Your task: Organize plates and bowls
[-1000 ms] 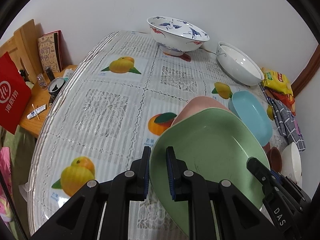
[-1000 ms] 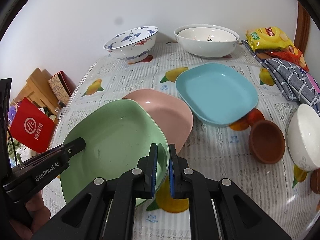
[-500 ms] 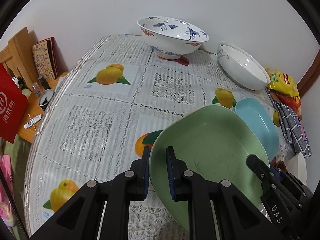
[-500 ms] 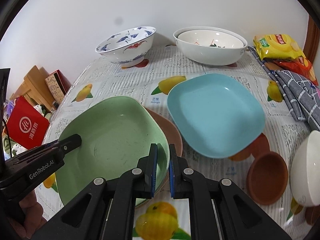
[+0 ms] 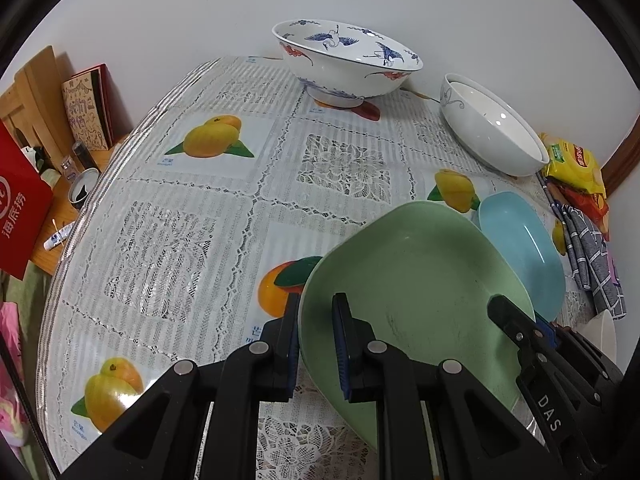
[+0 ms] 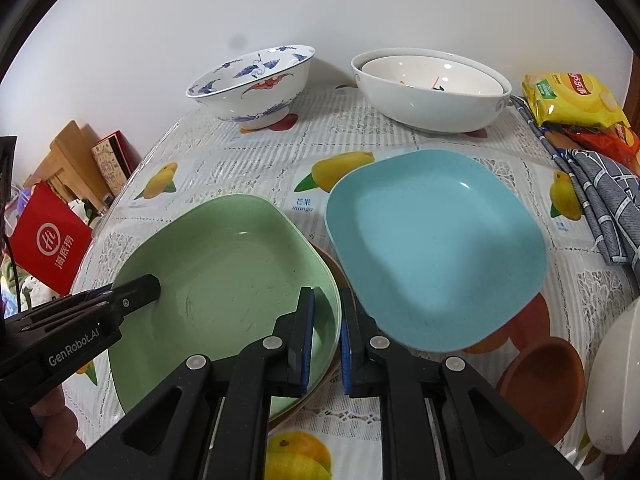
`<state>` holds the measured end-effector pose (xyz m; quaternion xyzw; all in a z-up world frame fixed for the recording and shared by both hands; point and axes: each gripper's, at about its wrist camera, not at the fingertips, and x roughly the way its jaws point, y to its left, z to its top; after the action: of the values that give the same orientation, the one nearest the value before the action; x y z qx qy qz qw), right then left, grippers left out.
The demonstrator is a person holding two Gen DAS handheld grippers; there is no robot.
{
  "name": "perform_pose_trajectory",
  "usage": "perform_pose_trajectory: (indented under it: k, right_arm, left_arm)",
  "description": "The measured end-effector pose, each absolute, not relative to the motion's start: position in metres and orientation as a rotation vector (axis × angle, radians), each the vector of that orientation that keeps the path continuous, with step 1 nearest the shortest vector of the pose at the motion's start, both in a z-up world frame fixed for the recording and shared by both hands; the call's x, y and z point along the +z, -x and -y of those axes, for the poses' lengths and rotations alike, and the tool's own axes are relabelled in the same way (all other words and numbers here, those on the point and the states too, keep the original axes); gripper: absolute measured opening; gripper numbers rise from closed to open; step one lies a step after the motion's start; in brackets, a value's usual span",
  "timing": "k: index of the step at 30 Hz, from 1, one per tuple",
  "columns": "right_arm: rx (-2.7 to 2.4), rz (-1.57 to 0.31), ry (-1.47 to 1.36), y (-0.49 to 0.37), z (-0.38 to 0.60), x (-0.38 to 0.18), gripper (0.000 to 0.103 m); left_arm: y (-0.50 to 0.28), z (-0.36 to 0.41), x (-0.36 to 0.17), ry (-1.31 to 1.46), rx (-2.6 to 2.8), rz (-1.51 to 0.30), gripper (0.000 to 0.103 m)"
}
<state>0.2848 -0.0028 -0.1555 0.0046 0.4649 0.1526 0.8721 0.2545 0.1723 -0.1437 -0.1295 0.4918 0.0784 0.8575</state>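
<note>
A green square plate (image 5: 416, 292) (image 6: 224, 280) is held by both grippers over the pink plate (image 6: 330, 268), of which only a thin brown-pink rim shows under its right side. My left gripper (image 5: 316, 340) is shut on the green plate's left rim. My right gripper (image 6: 326, 336) is shut on its right rim. A blue square plate (image 6: 436, 248) (image 5: 520, 248) lies just right of them on the fruit-print tablecloth.
A blue-and-white crane bowl (image 6: 252, 84) (image 5: 344, 64) and nested white bowls (image 6: 432, 88) (image 5: 492, 140) stand at the back. Snack bags (image 6: 572, 100), a grey checked cloth (image 6: 600, 192), a brown cup (image 6: 540, 380) and a white bowl (image 6: 616, 380) lie right. A side table with clutter (image 5: 36, 184) stands left.
Both grippers carried the green plate to the right and set it over the pink plate, which is now almost wholly covered. Both stay shut on its rims.
</note>
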Motion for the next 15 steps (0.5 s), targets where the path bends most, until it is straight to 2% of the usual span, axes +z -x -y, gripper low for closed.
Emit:
perform_pose_trajectory:
  k: [2, 4, 5, 7, 8, 15]
  right_arm:
    - [0.321, -0.969, -0.002, -0.286, 0.002, -0.155, 0.014]
    - [0.327, -0.965, -0.002, -0.286, 0.001, -0.153, 0.018]
    - [0.335, -0.953, -0.008, -0.285, 0.001, -0.152, 0.022]
    - [0.338, -0.929, -0.022, -0.283, 0.002, -0.148, 0.031]
    - [0.33, -0.918, -0.026, -0.282, 0.003, -0.145, 0.037]
    - [0.315, -0.868, -0.054, -0.27, 0.02, -0.124, 0.044]
  left_arm:
    - [-0.254, -0.171, -0.144, 0.254, 0.164, -1.039, 0.015]
    - [-0.253, -0.17, -0.143, 0.246, 0.157, -1.045, 0.015]
    - [-0.252, -0.17, -0.143, 0.246, 0.15, -1.048, 0.016]
    - [-0.248, -0.168, -0.141, 0.232, 0.14, -1.05, 0.025]
    - [-0.246, -0.167, -0.139, 0.224, 0.143, -1.047, 0.026]
    - [-0.234, -0.164, -0.129, 0.207, 0.153, -1.041, 0.027]
